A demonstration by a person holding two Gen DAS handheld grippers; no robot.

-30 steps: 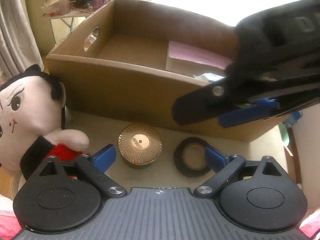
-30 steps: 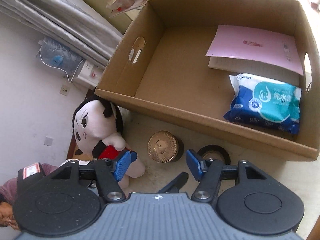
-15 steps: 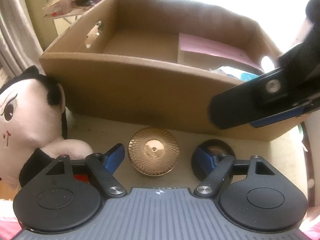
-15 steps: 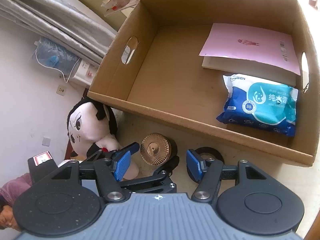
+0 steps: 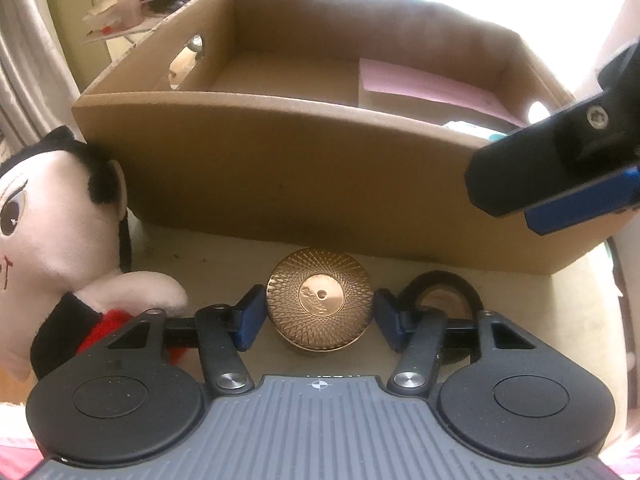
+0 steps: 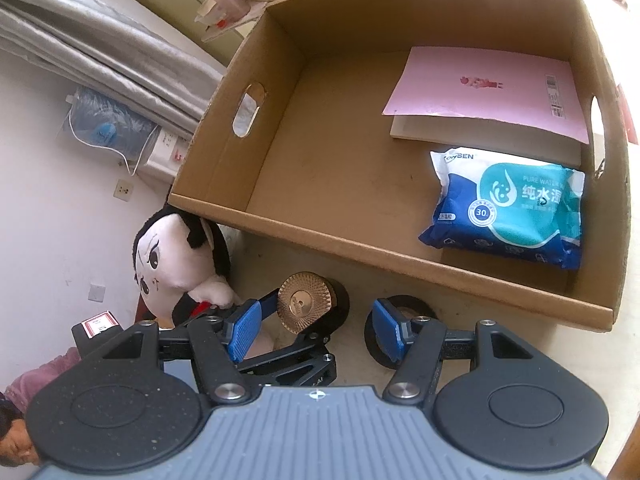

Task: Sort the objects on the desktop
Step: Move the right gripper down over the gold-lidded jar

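A round jar with a gold patterned lid (image 5: 320, 298) stands on the table in front of the cardboard box (image 5: 280, 176). My left gripper (image 5: 318, 316) is open, its blue pads on either side of the jar with small gaps. A black tape roll (image 5: 442, 286) lies just right of it. A plush doll (image 5: 44, 220) sits at the left. My right gripper (image 6: 316, 330) is open and empty, held high above the table; below it I see the jar (image 6: 306, 302), the tape roll (image 6: 400, 312) and the doll (image 6: 172, 256).
Inside the box (image 6: 320, 240) lie a pink booklet (image 6: 488, 88) and a blue wet-wipes pack (image 6: 508, 208) at the right; its left half is bare. A cluttered side table (image 5: 132, 4) stands far left behind. The right gripper's finger (image 5: 560, 172) hangs at the upper right.
My left gripper has moved forward and right so the jar now sits between its pads. The right gripper has drifted right and away from the box front.
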